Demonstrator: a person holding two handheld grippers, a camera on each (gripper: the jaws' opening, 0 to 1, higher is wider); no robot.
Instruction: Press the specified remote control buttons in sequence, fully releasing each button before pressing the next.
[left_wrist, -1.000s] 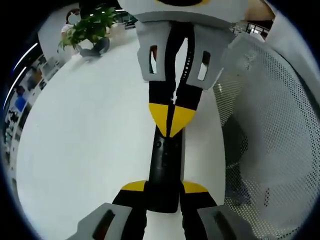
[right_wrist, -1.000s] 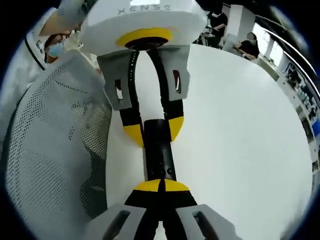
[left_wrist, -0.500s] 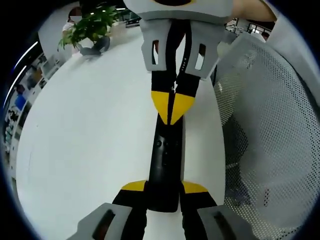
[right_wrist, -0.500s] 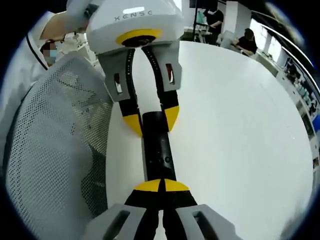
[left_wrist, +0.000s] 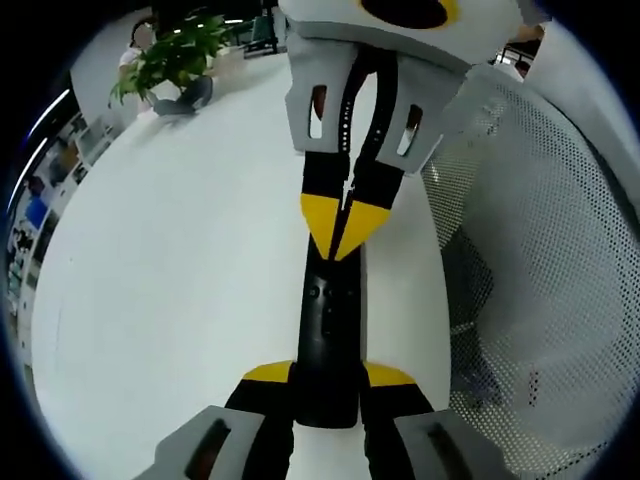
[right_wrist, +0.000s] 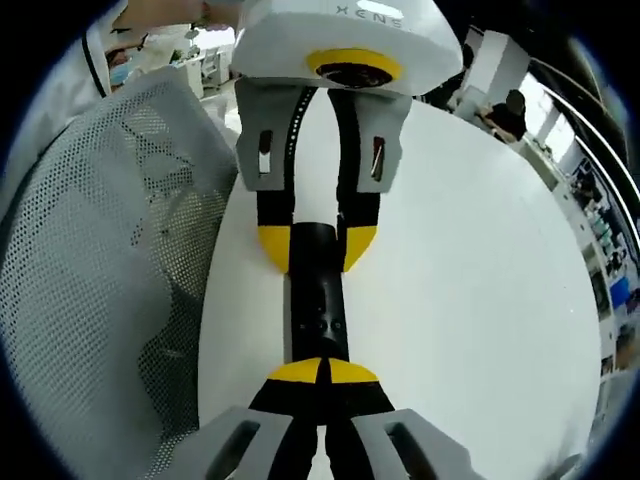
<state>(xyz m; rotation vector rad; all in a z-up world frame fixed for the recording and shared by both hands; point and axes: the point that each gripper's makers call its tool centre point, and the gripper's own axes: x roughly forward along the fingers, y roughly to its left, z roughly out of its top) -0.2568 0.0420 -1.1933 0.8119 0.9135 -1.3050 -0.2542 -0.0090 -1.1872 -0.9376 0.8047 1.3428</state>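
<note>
Over the white desk (left_wrist: 150, 300), the left gripper (left_wrist: 325, 395) clamps the slim black remote (left_wrist: 328, 330) steady so the right gripper's (right_wrist: 322, 375) closed jaws can press.

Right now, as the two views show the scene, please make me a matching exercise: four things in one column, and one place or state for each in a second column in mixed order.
Things:
1. remote control
2. left tool
3. right tool
4. potted plant

Places or states:
A. jaws shut together, tips at the remote control
B. green, at the far side of the white table
C. black, stretched between the two tools
D. jaws clamped on both sides of one end of the remote control

Pairs: 1-C, 2-D, 3-A, 4-B
</note>
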